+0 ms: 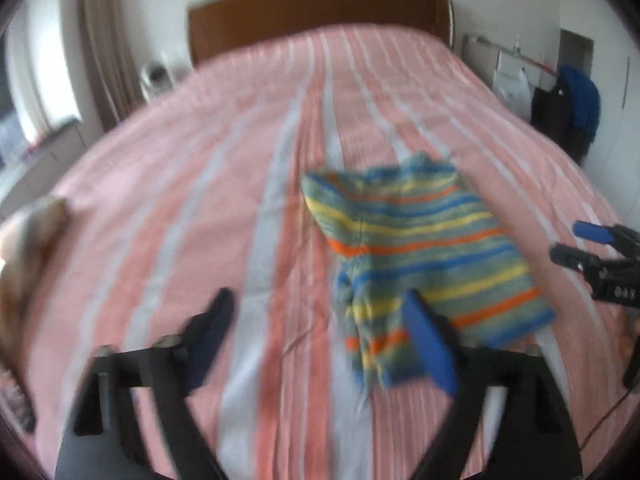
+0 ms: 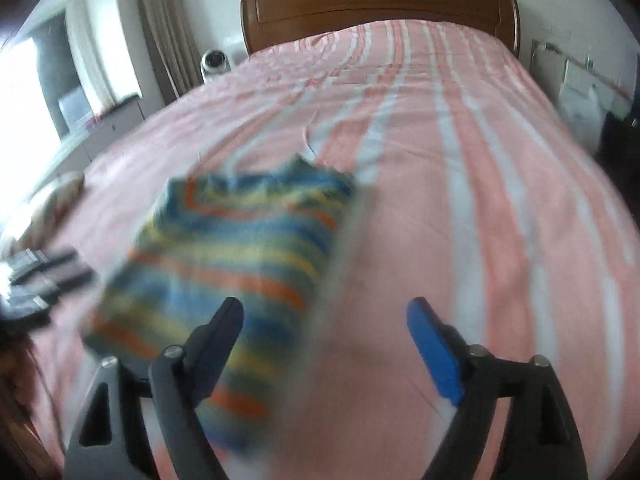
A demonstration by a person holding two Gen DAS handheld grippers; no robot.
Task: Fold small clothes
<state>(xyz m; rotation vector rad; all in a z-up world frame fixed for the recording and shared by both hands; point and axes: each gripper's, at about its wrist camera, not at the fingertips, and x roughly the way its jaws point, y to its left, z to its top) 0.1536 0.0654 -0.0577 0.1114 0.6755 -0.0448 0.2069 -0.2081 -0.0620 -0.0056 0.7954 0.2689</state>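
Note:
A small garment with blue, yellow, orange and green stripes (image 1: 424, 248) lies folded over on the pink striped bed (image 1: 208, 184). My left gripper (image 1: 320, 304) is open and empty, just above the bed at the garment's near left corner. My right gripper (image 2: 326, 308) is open and empty, over the garment's near right edge (image 2: 240, 248). The right gripper also shows at the right edge of the left wrist view (image 1: 588, 244); the left one shows blurred at the left edge of the right wrist view (image 2: 44, 276). Both views are blurred by motion.
A wooden headboard (image 1: 320, 12) stands at the far end of the bed. A beige cloth pile (image 1: 28, 236) lies at the bed's left edge. A small white appliance (image 2: 216, 62) stands left of the headboard. Dark and blue clothes hang at the right (image 1: 576, 108).

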